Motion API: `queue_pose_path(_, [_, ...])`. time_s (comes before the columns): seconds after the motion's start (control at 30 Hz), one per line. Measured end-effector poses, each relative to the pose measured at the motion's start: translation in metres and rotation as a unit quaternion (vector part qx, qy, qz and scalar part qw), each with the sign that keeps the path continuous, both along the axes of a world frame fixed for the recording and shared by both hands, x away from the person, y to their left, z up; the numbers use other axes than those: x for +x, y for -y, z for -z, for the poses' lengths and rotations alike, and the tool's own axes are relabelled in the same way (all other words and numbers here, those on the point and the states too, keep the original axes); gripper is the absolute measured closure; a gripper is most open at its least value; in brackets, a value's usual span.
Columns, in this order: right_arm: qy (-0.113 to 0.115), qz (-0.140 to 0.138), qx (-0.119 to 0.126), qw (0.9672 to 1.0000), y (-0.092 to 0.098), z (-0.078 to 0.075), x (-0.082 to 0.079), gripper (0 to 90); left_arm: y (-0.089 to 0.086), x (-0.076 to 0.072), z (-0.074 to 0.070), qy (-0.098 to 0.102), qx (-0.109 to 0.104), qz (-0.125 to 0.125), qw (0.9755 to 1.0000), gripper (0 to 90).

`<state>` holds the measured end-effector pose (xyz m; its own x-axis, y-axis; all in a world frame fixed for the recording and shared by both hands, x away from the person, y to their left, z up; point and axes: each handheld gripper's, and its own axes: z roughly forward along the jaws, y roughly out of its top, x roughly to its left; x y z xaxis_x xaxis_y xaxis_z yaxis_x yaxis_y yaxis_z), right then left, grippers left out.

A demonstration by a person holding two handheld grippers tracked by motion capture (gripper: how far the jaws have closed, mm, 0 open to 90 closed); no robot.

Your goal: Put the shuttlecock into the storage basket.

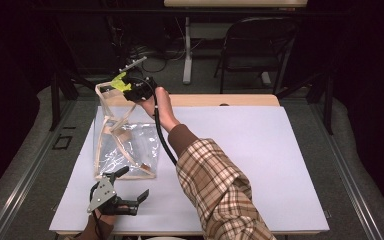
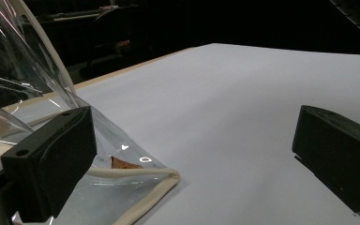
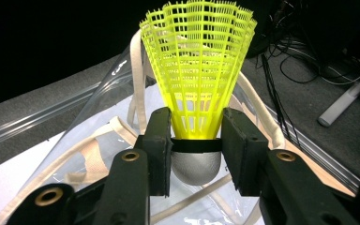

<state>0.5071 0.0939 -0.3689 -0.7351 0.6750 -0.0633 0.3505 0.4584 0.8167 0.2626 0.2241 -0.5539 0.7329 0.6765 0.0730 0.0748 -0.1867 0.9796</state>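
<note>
up close, yellow mesh-skirted shuttlecock (image 3: 198, 70) with grey cap sits clamped in right gripper (image 3: 197, 145) jaws.

Right gripper (image 3: 196, 140): the shuttlecock (image 3: 198, 70) cork base is partly covered by both jaws. Clear bag (image 2: 37, 117): cut off by the left and bottom edges in the left gripper view; the brown item (image 2: 123, 163) inside the bag is too small to identify.

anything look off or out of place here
Nothing stands out. The right gripper holds an undamaged yellow shuttlecock above the clear bag, which stands on the table.
</note>
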Motion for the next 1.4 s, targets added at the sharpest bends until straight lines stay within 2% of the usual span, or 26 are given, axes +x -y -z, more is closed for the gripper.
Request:
queue_pose_path(0.93, [0.001, 0.009, -0.016, 0.9998, -0.012, 0.008, 0.001, 62.6, 0.000, 0.000, 0.000, 0.001, -0.001, 0.000, 1.0000, 0.0])
queue_pose_path(1.17, [-0.005, 0.018, -0.011, 0.9998, -0.005, 0.006, 0.000, 40.9, 0.000, 0.000, 0.000, 0.002, -0.002, 0.000, 1.0000, 0.0])
queue_pose_path(1.23, [-0.004, 0.017, -0.008, 0.9998, -0.003, 0.004, -0.001, 40.9, 0.000, 0.000, 0.000, 0.001, -0.001, 0.000, 1.0000, 0.0])
queue_pose_path(1.4, [-0.004, 0.014, -0.004, 0.9999, 0.003, -0.001, -0.005, 32.0, 0.000, 0.000, 0.000, 0.001, -0.001, 0.000, 1.0000, 0.0])
